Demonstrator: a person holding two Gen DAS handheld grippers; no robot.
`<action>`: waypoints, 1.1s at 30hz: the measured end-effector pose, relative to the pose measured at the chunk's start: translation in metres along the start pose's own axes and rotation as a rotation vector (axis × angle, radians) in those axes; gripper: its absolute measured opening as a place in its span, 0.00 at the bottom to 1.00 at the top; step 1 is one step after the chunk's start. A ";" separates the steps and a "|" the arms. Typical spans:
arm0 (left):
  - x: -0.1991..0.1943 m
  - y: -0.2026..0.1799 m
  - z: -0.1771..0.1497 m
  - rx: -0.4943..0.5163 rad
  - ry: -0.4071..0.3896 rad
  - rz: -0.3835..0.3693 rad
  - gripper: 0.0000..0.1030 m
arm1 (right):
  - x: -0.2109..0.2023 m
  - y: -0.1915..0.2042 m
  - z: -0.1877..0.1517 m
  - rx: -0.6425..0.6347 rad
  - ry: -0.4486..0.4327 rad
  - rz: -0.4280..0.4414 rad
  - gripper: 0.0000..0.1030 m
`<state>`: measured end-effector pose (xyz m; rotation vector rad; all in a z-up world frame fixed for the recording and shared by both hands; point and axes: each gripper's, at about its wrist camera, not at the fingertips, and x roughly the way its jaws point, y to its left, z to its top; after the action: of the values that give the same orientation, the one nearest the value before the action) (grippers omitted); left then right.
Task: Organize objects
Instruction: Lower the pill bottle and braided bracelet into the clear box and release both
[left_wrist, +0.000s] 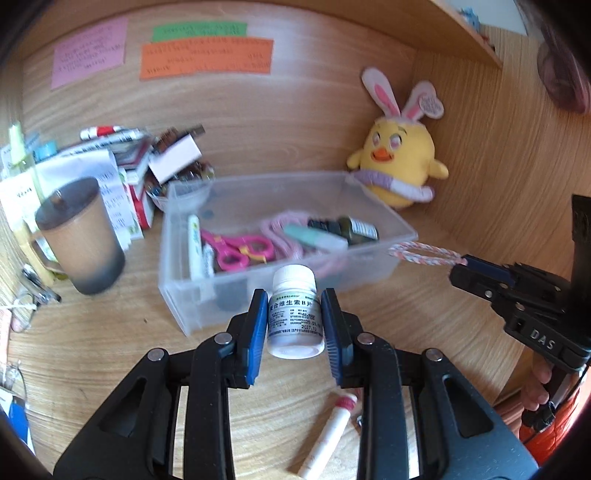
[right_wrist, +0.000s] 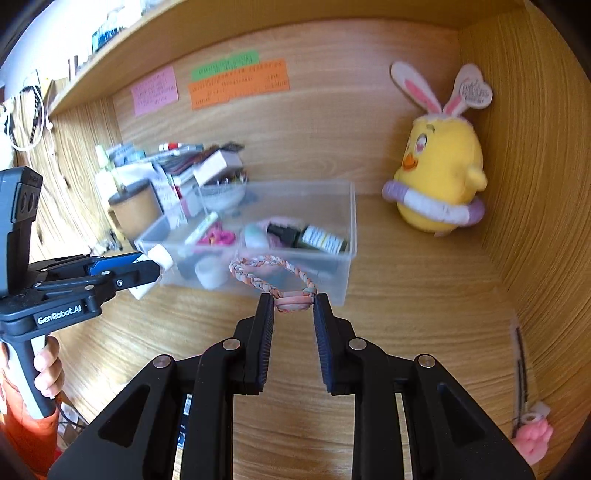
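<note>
Left gripper (left_wrist: 294, 317) pinching a small white plastic pill bottle with a printed label (left_wrist: 294, 314) between its blue pads, held upright just in front of the clear plastic storage bin (left_wrist: 391, 216) on the wooden desk (left_wrist: 110, 332). Right gripper (right_wrist: 294, 306) clamped on the pink end of a braided pink-and-white cord loop (right_wrist: 273, 271), raised beside the bin's near wall. Inside the bin: pink-handled scissors (left_wrist: 240, 249), a dark green glass bottle (left_wrist: 351, 229). Behind, in the corner, a yellow plush chick with rabbit ears (left_wrist: 400, 158). Left of the bin, a brown lidded mug (left_wrist: 83, 236).
</note>
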<state>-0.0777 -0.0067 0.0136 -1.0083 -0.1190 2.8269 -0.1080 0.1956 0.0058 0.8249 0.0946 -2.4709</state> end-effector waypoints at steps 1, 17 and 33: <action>-0.001 0.001 0.003 -0.003 -0.010 0.005 0.28 | -0.002 0.001 0.003 -0.003 -0.010 -0.002 0.19; 0.009 0.017 0.044 -0.022 -0.050 0.073 0.28 | 0.037 0.016 0.046 -0.052 -0.034 0.002 0.19; 0.063 0.048 0.044 -0.073 0.093 0.055 0.28 | 0.107 0.018 0.053 -0.117 0.091 -0.047 0.19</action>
<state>-0.1589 -0.0451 0.0022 -1.1745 -0.1890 2.8378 -0.1998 0.1189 -0.0114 0.8936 0.2917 -2.4441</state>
